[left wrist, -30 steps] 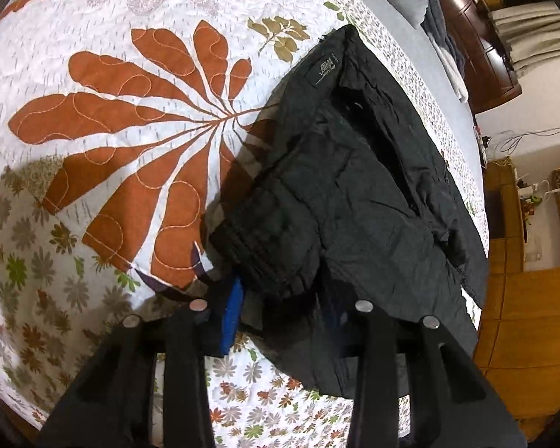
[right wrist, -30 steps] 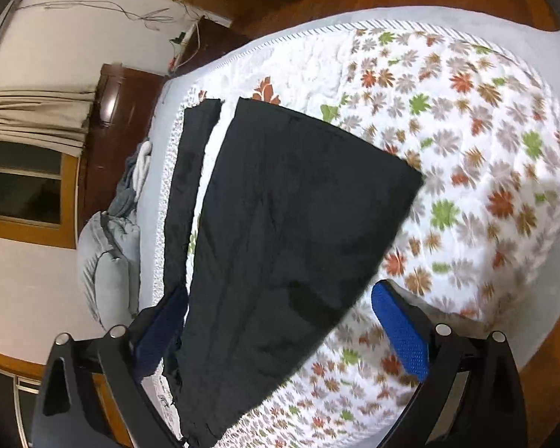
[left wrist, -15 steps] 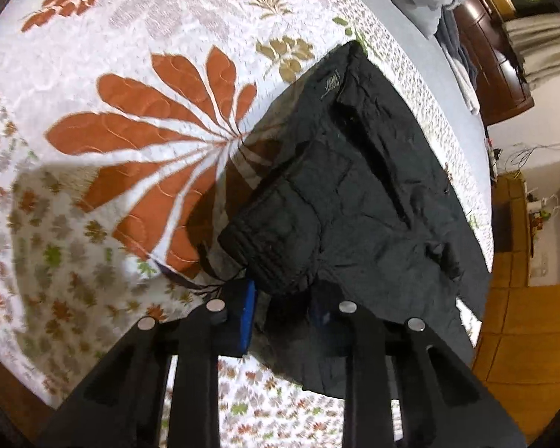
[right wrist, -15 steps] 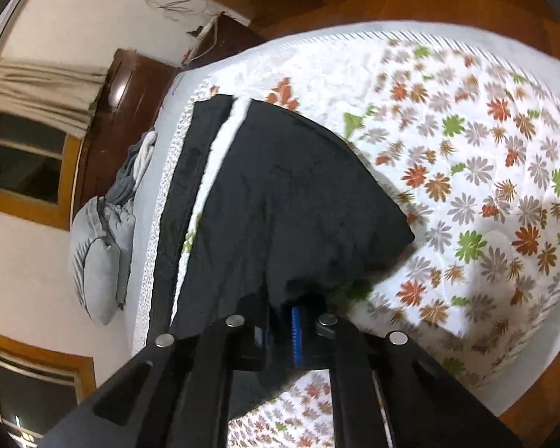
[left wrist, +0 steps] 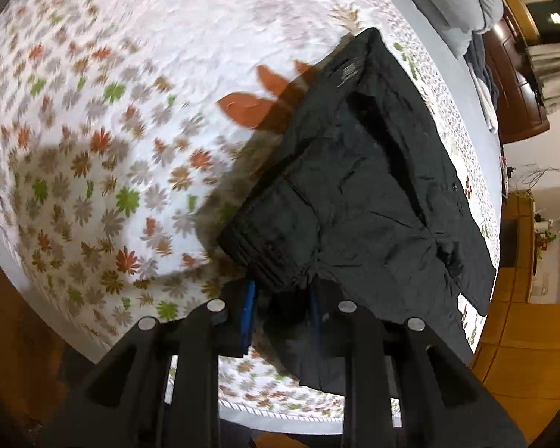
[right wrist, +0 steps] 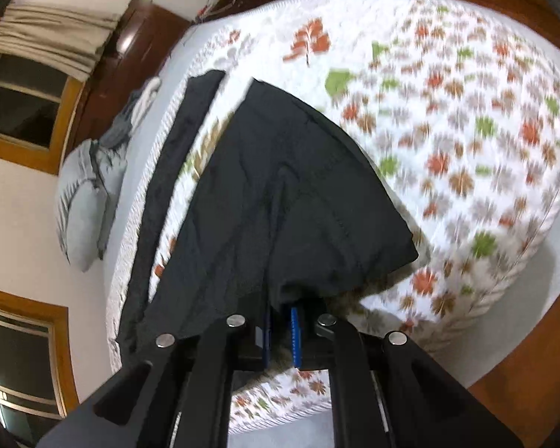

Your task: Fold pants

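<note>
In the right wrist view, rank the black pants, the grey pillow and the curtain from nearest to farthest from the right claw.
1. Black pants: pinched in the right claw, spreading up the middle of the bed.
2. Grey pillow: left side, past the edge of the bed.
3. Curtain: top left, by the window, beyond the pillow.

Home bedroom. Bed with floral quilt (left wrist: pixel 138 119) fills most of both views. Grey pillow (right wrist: pixel 82 201) at 9 o'clock in right wrist view, dark wooden headboard (right wrist: pixel 130 52) at 11, curtained window (right wrist: pixel 37 86) at 10. Wood floor (left wrist: pixel 526 339) at 4 o'clock in left wrist view; probably shelves beyond, blurry.
</note>
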